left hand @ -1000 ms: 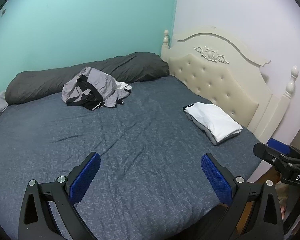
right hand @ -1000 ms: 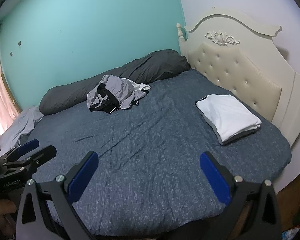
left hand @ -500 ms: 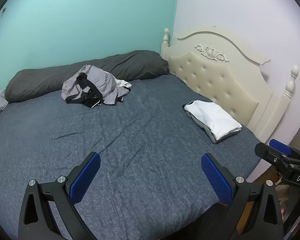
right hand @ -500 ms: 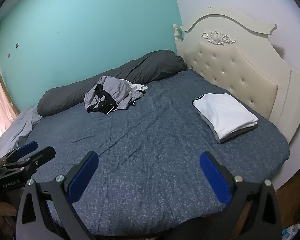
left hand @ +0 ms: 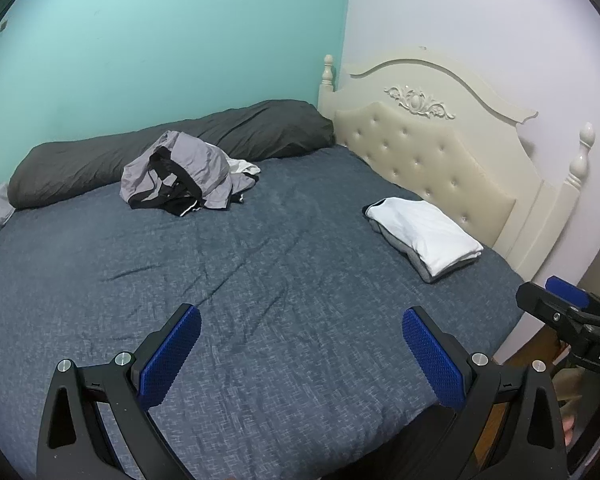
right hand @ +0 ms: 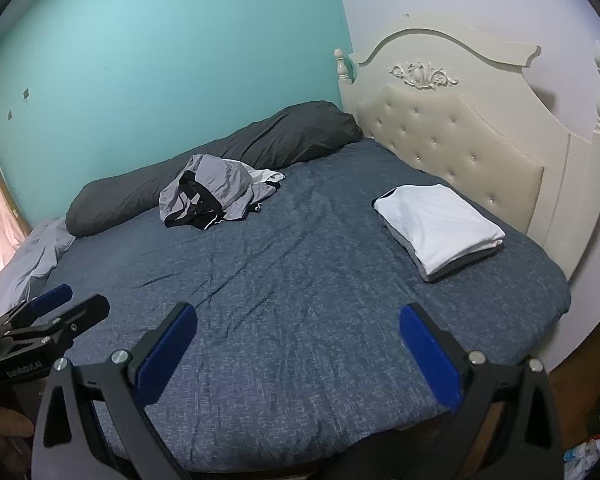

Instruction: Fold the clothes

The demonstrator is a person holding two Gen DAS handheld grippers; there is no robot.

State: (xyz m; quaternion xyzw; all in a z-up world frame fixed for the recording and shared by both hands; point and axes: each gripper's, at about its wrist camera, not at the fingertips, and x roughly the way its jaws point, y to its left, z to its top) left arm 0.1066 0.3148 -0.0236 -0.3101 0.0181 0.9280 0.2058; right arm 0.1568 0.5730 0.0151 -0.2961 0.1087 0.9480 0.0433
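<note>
Item: crumpled clothes heap (left hand: 178, 178), grey cloth with black straps and a scrap of white. Lies on the bed (left hand: 280, 280), bunched, with no clear long axis, though the bundle spreads somewhat sideways across the view. Ahead of the fingers and up-left of their gap in both wrist views, well apart from either pair, resting just in front of the dark bolster (left hand: 172, 148).

Item: folded stack (left hand: 424, 232), white on grey, flat and squared. Ahead and to the right of the fingers, near the headboard (left hand: 440, 156); long axis running away and leftward from the near right.

Left gripper (left hand: 300, 354): fingers spread wide, nothing between them, held above the near edge of the bed.

Right gripper (right hand: 298, 354): fingers likewise spread wide and bare; it shows at the right margin of the left wrist view.

Judgement: the heap lies on the left gripper's side, so that one looks nearer; the stack sits nearer the right. With one stack folded and one heap loose, the job appears partway along.
</note>
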